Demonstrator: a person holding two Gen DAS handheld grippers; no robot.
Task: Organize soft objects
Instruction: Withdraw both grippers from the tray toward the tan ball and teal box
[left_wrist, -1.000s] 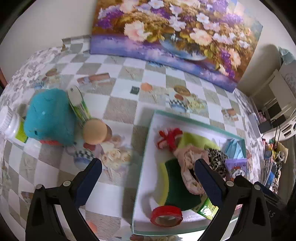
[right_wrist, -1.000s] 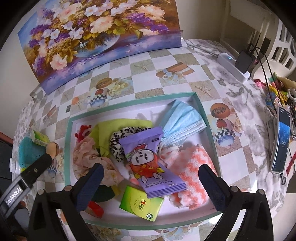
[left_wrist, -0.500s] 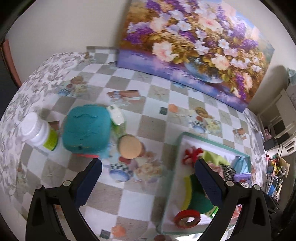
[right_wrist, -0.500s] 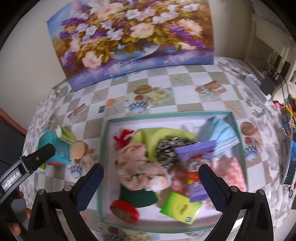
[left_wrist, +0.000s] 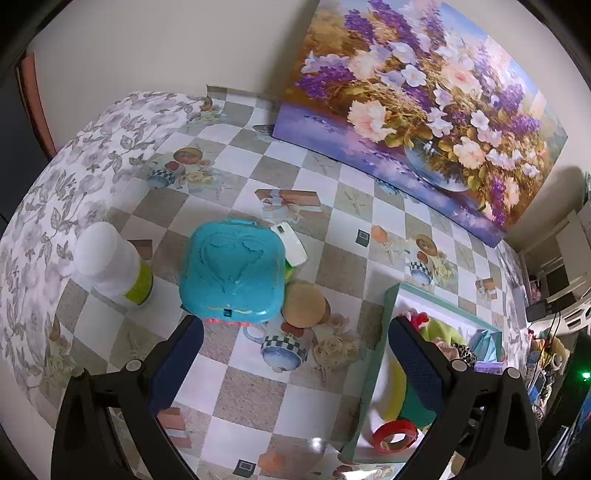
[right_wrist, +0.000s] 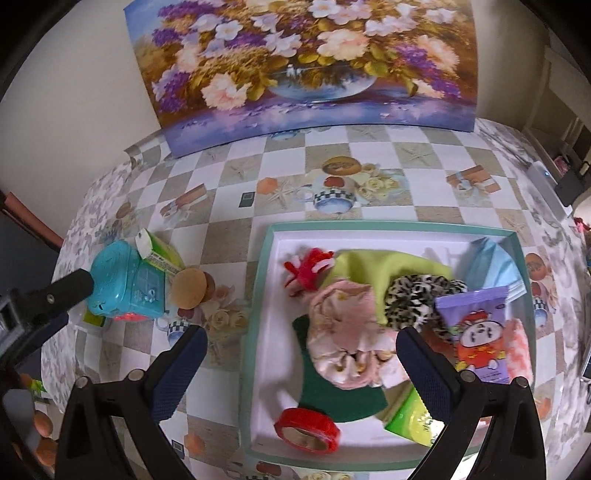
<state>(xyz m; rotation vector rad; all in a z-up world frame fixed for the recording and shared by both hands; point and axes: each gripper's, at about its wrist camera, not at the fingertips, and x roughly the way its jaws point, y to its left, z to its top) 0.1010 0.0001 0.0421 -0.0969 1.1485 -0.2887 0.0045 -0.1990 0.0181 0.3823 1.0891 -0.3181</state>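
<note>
A teal-rimmed white tray (right_wrist: 258, 295) holds a heap of soft things: a pink cloth (right_wrist: 343, 332), a leopard scrunchie (right_wrist: 417, 299), a yellow-green cloth (right_wrist: 369, 266), a red yarn piece (right_wrist: 310, 269), a blue face mask (right_wrist: 491, 262) and a fuzzy pink sock (right_wrist: 517, 347). My right gripper (right_wrist: 301, 354) hovers open over the tray's left part, holding nothing. My left gripper (left_wrist: 295, 354) is open above the tablecloth, just short of a teal toy (left_wrist: 232, 273) and a round tan object (left_wrist: 304, 306). The tray's rim (left_wrist: 373, 369) lies to its right.
In the tray also lie a red tape roll (right_wrist: 306, 428), a purple snack packet (right_wrist: 476, 332), a green tissue pack (right_wrist: 413, 417) and a dark green cloth (right_wrist: 332, 391). A white bottle (left_wrist: 110, 266) and a green carton (left_wrist: 291, 247) flank the toy. A flower painting (right_wrist: 303, 62) leans at the back.
My left gripper has swung left, off the tray and toward the teal toy. My right gripper has shifted left across the tray. Both have stayed open and empty.
</note>
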